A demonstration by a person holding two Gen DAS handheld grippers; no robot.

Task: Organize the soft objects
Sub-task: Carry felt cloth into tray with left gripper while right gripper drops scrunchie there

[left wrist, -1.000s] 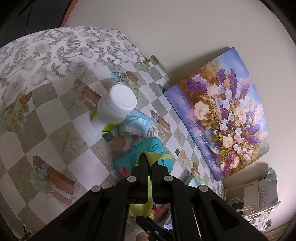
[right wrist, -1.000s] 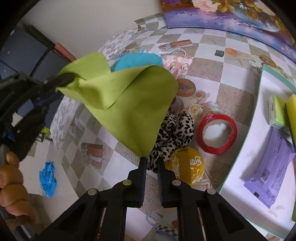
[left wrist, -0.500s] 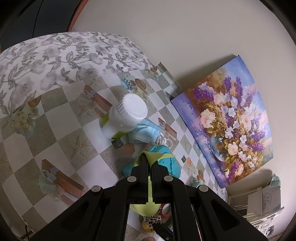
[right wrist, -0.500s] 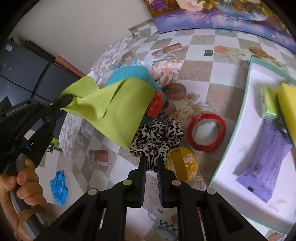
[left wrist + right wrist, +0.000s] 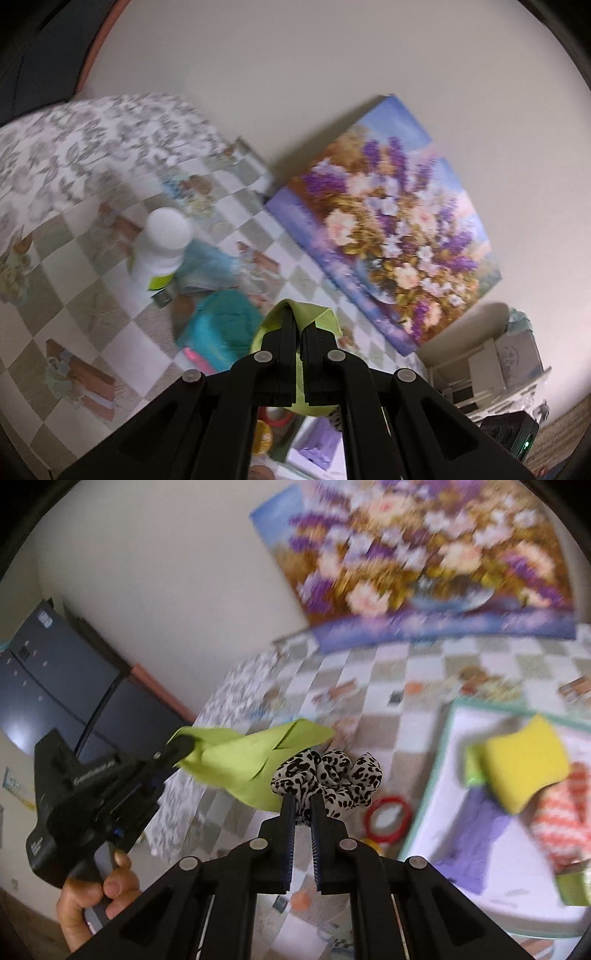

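My left gripper [image 5: 298, 314] is shut on a lime green cloth [image 5: 317, 314] and holds it up above the table; it shows from outside in the right wrist view [image 5: 183, 744] with the cloth [image 5: 243, 764] hanging from it. My right gripper [image 5: 303, 798] is shut on a leopard-print scrunchie [image 5: 328, 771], lifted off the table. A white tray [image 5: 443, 834] at right holds a yellow sponge [image 5: 528, 764], a purple packet [image 5: 480, 834] and a red-and-white cloth [image 5: 561, 819].
A white bottle [image 5: 162, 243], a light blue face mask [image 5: 207, 266] and a teal pouch [image 5: 225, 328] lie on the checked tablecloth. A red tape ring [image 5: 388, 818] lies by the tray. A flower painting [image 5: 388, 236] leans on the wall.
My right gripper has let go of the green cloth, taken the scrunchie and lifted it. My left gripper has raised the cloth. Both views have tilted up and blurred.
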